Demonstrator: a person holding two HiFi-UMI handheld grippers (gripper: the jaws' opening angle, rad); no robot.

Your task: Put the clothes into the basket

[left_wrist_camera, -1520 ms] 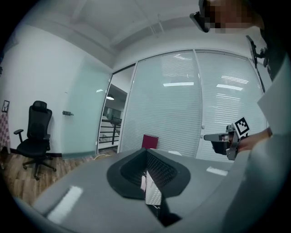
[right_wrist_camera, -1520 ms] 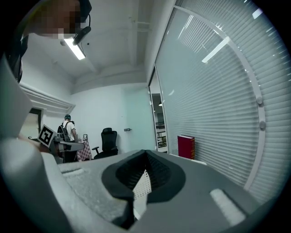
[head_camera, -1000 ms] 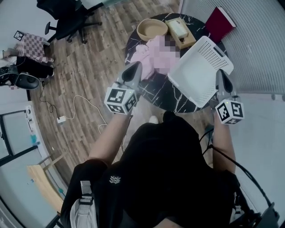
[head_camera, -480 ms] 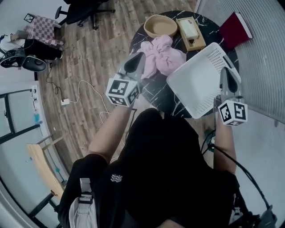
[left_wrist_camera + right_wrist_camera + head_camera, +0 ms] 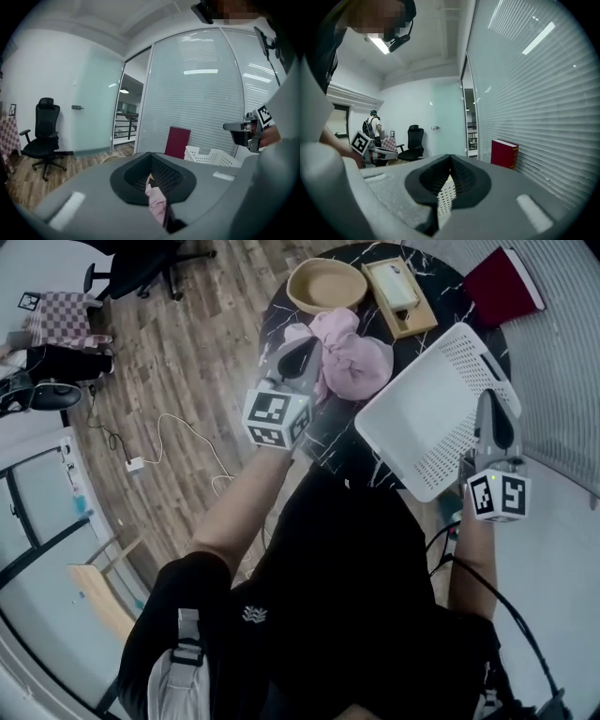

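A heap of pink clothes lies on the round black marble table. My left gripper is shut, its tips over the heap's left edge. In the left gripper view a strip of the pink clothes shows through the slit below the closed left gripper. The white perforated basket sits tilted at the table's right edge, with nothing in it. My right gripper is shut on its right rim; the basket wall runs into the closed right gripper.
A wooden bowl and a wooden tissue box stand at the table's far side. A red book leans against the blinds. An office chair and a cable are on the wooden floor to the left.
My left gripper has moved forward from beside the pink heap to over its left edge. The right gripper has stayed at the basket's rim.
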